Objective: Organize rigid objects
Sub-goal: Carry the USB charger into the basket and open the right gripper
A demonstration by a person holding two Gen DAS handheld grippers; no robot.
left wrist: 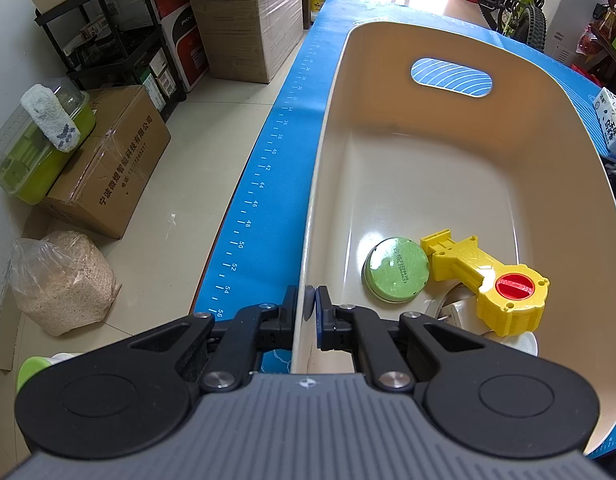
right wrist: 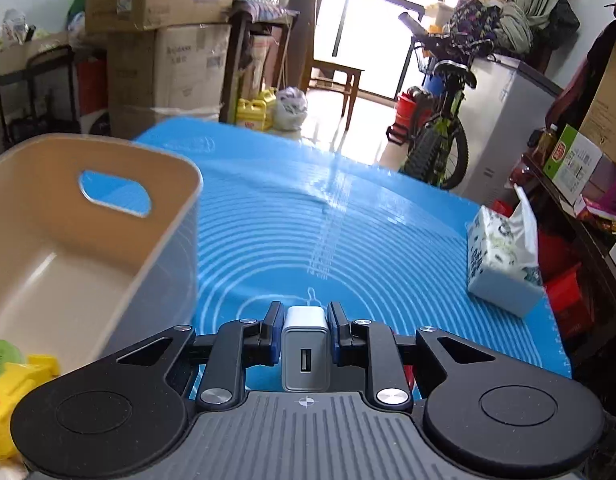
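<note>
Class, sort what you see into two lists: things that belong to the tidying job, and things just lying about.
Part of the job:
- beige bin
- white charger, gripped in the right tool
- green round tin in the bin
- yellow toy in the bin
- left tool, clamped on the bin's rim

Lying about:
- tissue box
- bicycle
- cardboard boxes

My left gripper (left wrist: 310, 306) and right gripper (right wrist: 303, 320) look alike: matte black linkage arms with silver screw heads at the pivots, two round black discs at the rear, and a grey ribbed body bearing a small crosshair mark. The fingers (right wrist: 272, 332) are black with blue pads.
</note>
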